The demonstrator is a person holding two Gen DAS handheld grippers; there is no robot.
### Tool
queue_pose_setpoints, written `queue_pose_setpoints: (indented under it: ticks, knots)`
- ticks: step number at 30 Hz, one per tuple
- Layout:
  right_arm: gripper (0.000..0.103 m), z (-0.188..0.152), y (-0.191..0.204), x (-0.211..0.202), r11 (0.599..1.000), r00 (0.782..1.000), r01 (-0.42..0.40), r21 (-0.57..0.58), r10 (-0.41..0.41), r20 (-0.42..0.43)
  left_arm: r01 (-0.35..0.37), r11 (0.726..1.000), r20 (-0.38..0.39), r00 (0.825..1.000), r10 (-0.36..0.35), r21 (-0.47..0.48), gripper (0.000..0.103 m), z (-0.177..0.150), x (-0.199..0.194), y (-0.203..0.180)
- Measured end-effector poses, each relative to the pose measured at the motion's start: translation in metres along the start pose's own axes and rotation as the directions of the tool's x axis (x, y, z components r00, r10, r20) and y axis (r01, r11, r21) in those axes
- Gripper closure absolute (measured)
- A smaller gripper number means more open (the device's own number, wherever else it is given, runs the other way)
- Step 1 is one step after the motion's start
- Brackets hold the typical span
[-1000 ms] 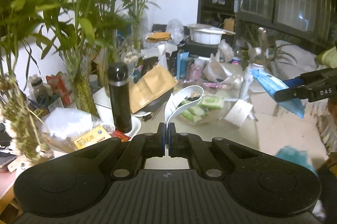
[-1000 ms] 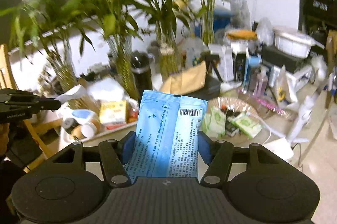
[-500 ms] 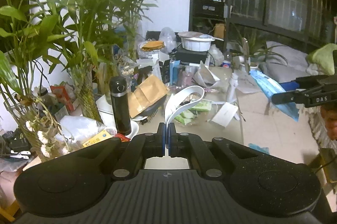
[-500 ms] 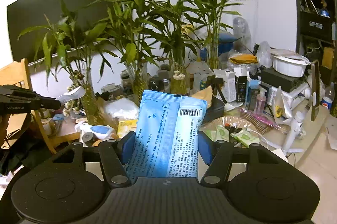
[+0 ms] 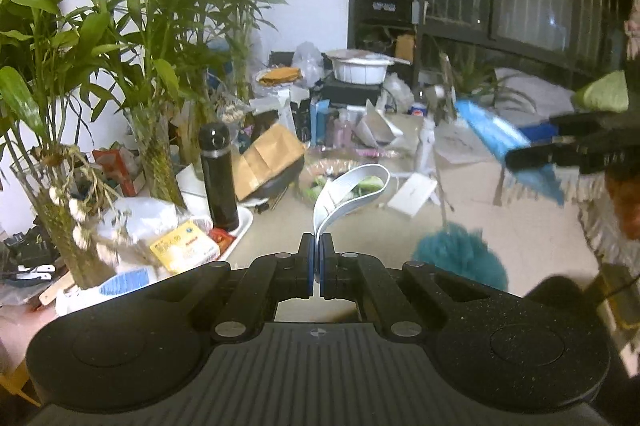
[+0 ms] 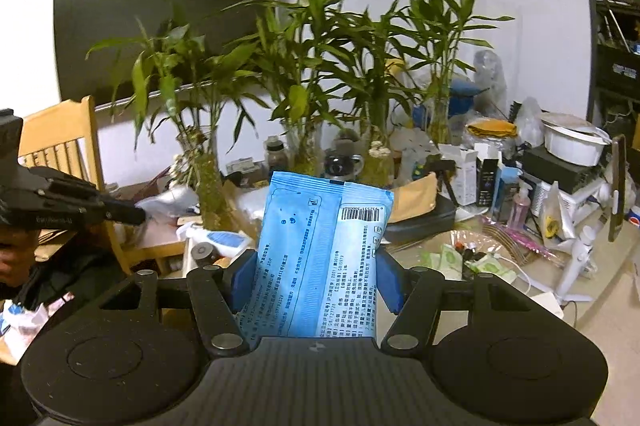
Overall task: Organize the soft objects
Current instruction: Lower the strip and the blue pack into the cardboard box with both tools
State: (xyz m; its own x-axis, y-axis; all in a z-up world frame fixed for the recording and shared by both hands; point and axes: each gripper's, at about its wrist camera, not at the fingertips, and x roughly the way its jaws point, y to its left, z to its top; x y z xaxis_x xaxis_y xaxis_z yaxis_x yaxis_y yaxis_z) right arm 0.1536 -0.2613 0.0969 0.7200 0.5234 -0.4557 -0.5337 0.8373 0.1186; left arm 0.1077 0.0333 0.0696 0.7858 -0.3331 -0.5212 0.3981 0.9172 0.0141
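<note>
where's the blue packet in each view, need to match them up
Left wrist: blue packet at right, mid-height, blurred, held by the right gripper coming in from the right edge.
Right wrist: blue packet centre, standing upright between the right gripper's fingers, barcode at its top right.
Shared landmark: white bowl on the black box, upper centre in the left view, far right in the right view.

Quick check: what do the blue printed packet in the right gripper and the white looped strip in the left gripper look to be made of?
Blue printed packet: thin plastic film, slightly glossy, soft creases, printed barcode. White looped strip: apparently flexible fabric or soft plastic band, matte; it curls over freely above the shut left gripper. Exact material unclear.
</note>
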Motion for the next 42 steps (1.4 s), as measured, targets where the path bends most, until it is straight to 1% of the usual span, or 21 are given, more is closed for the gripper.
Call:
queue_pose_setpoints:
  ticks: [6,8,9,10,11,12,13,14,16,19,26,33,38,40,42]
  knots:
    - [0.038,-0.006,0.011,-0.006,0.999,1.0,-0.02,-0.027,0.02,-0.01,0.015,1.0,-0.064,0.998,-0.015,-0.005,0.1,-0.028,0.006,-0.007]
    - [0.038,-0.007,0.015,-0.007,0.999,0.999,-0.031,-0.034,0.031,-0.01,0.014,1.0,-0.091,0.996,-0.015,-0.008,0.098,-0.038,0.01,-0.009]
    - [0.038,-0.008,0.016,-0.008,0.999,0.999,-0.038,-0.035,0.038,-0.011,0.042,0.999,-0.11,0.993,-0.043,-0.01,0.098,-0.045,0.014,-0.009]
    - [0.038,-0.009,0.018,-0.008,0.998,0.999,-0.047,-0.038,0.047,-0.013,0.075,0.997,-0.136,0.988,-0.076,-0.009,0.09,-0.051,0.018,-0.01]
    - [0.038,-0.01,0.02,-0.008,0.998,0.998,-0.053,-0.04,0.053,-0.015,0.092,0.996,-0.161,0.983,-0.093,-0.011,0.072,-0.057,0.022,-0.011]
    - [0.038,-0.012,0.022,-0.008,0.997,0.998,-0.059,-0.043,0.058,-0.019,0.096,0.995,-0.177,0.979,-0.097,-0.014,0.061,-0.062,0.024,-0.011]
    - [0.038,-0.013,0.024,-0.007,0.997,0.998,-0.062,-0.044,0.061,-0.023,0.095,0.995,-0.176,0.98,-0.096,-0.011,0.044,-0.066,0.023,-0.012]
    - [0.038,-0.014,0.025,-0.006,0.997,0.998,-0.065,-0.044,0.064,-0.027,0.093,0.996,-0.163,0.982,-0.092,-0.003,0.038,-0.07,0.02,-0.013]
    - [0.038,-0.018,0.027,-0.003,0.996,0.997,-0.074,-0.039,0.073,-0.039,0.084,0.996,-0.142,0.987,-0.081,0.014,0.037,-0.074,0.013,-0.013]
    - [0.038,-0.023,0.032,0.002,0.995,0.994,-0.091,-0.034,0.088,-0.059,0.067,0.998,-0.134,0.989,-0.064,0.019,0.037,-0.076,0.004,-0.015]
    - [0.038,-0.032,0.053,0.021,0.989,0.985,-0.141,-0.051,0.134,-0.108,0.021,1.0,-0.113,0.993,-0.023,-0.022,0.037,-0.083,-0.01,-0.012]
    - [0.038,-0.026,0.085,0.042,0.972,0.972,-0.207,-0.113,0.191,-0.136,-0.022,0.999,-0.076,0.997,0.02,-0.025,0.037,-0.087,-0.027,-0.009]
    - [0.037,-0.02,0.108,0.057,0.954,0.959,-0.261,-0.148,0.239,-0.153,-0.032,0.997,-0.068,0.997,0.028,-0.066,0.037,-0.09,-0.034,-0.003]
    - [0.031,-0.021,0.116,0.067,0.948,0.952,-0.274,-0.161,0.244,-0.184,-0.04,0.996,-0.069,0.997,0.034,-0.08,0.037,-0.092,-0.036,-0.001]
    - [0.009,-0.025,0.124,0.08,0.939,0.942,-0.284,-0.195,0.235,-0.241,-0.045,0.995,-0.072,0.997,0.039,-0.093,0.037,-0.094,-0.037,0.0]
